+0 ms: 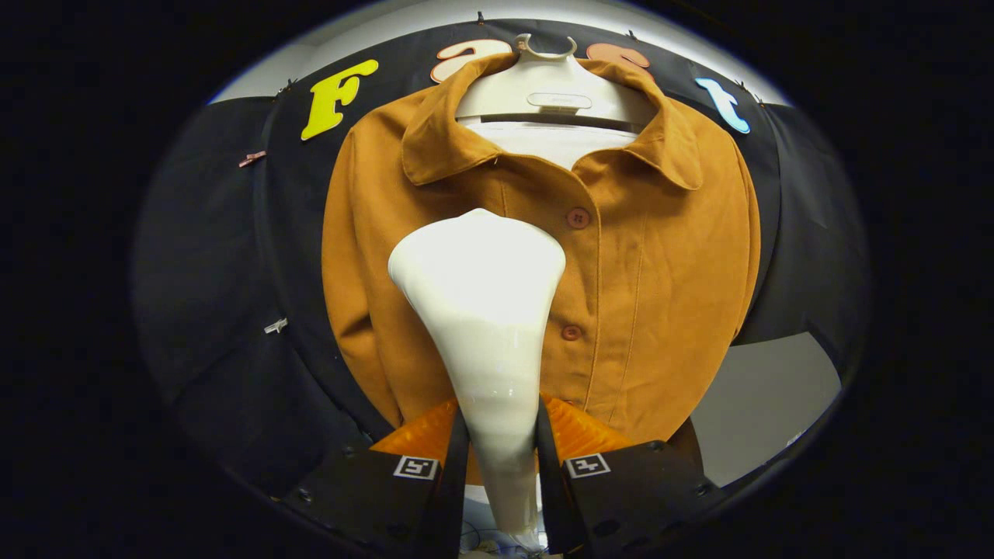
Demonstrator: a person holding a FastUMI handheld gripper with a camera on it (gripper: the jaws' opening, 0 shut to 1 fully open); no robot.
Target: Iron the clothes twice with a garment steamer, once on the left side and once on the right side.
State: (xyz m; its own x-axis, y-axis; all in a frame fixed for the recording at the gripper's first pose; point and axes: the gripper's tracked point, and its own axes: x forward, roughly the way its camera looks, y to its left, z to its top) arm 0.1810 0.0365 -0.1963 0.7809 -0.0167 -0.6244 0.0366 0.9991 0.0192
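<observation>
Gripping the garment steamer [485, 326] by its narrow handle, the gripper [501, 442] has both fingers pressed against the handle's sides, one on each flank, so that the jaws are clamped on it. The steamer rises from between the fingers and widens into a broad, rounded head, which stands ahead of and above the fingertips. The head lies in front of the chest of a mustard-brown shirt [660, 264], covering part of the button placket and the panel beside it; whether the head touches the cloth cannot be told. Two buttons [577, 218] show just beside the head, one near its upper edge and one lower, close to the handle. The shirt hangs upright and buttoned on a pale hanger [553, 89], collar spread open over the hanger's shoulders, with a white inner layer [555, 144] visible in the neck opening. Behind the shirt hangs the booth's black cloth wall [217, 272], and a pale surface [765, 404] shows beyond the shirt's lower hem.
</observation>
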